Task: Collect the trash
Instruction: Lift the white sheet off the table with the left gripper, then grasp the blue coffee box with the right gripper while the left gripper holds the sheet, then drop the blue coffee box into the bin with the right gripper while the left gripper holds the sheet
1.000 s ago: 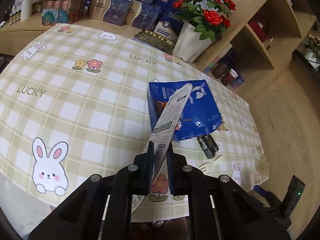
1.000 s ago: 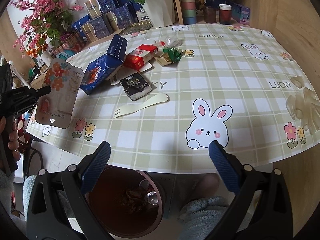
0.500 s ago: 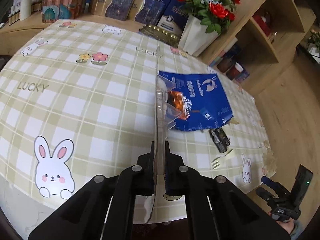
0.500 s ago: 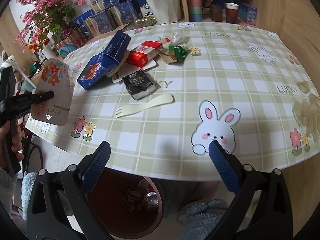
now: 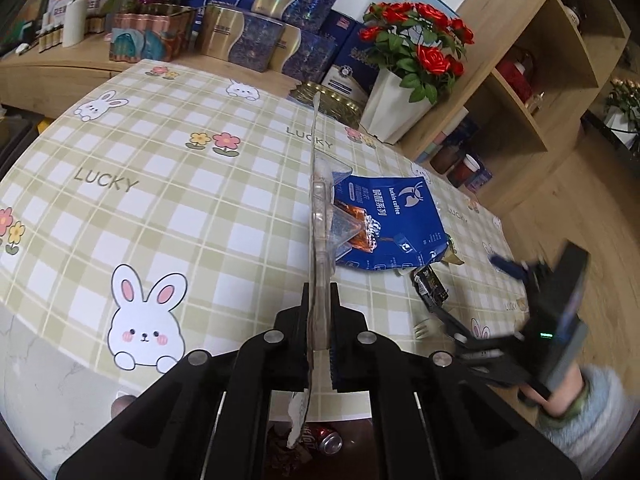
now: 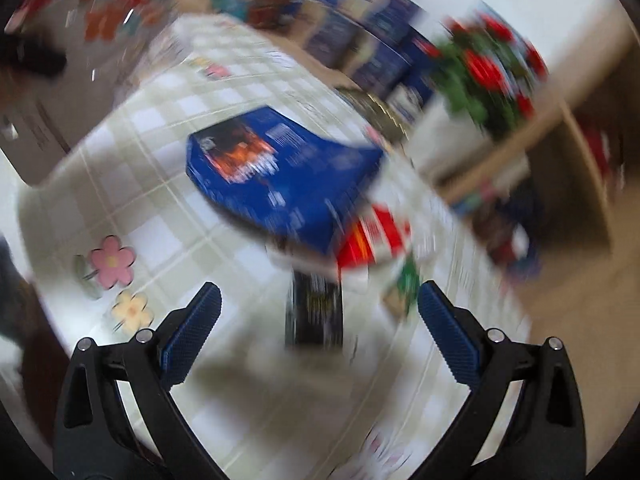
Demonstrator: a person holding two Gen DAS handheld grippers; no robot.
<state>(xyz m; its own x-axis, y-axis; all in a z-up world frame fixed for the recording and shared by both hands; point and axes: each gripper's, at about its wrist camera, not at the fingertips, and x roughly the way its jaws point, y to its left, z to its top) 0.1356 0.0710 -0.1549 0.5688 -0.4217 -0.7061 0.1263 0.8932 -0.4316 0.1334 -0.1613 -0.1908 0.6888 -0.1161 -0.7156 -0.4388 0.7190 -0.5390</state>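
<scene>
- The flat clear plastic blister pack with a card backing point(image 5: 320, 216) is pinched edge-on in the left gripper point(image 5: 320, 312), jaws clamped tight on its lower end, so it sticks straight out ahead of the fingers.
- Just past the pack's right side lies a blue cardboard coffee box point(image 5: 394, 224), flat on the green-and-white checked tablecloth with bunnies point(image 5: 168, 200).
- Nearer the gripper and to its right there's a small black sachet point(image 5: 430, 288) and a pale plastic fork point(image 5: 424, 326).
- Below the left gripper, off the table edge, a red drink can point(image 5: 324, 438) sits among other rubbish.
- The right gripper point(image 6: 320, 308) is spread wide with nothing between its blue pads point(image 6: 192, 328). Its view is badly smeared, but the black sachet point(image 6: 316, 312) sits ahead between the fingers, with the blue box point(image 6: 280, 176) beyond.
</scene>
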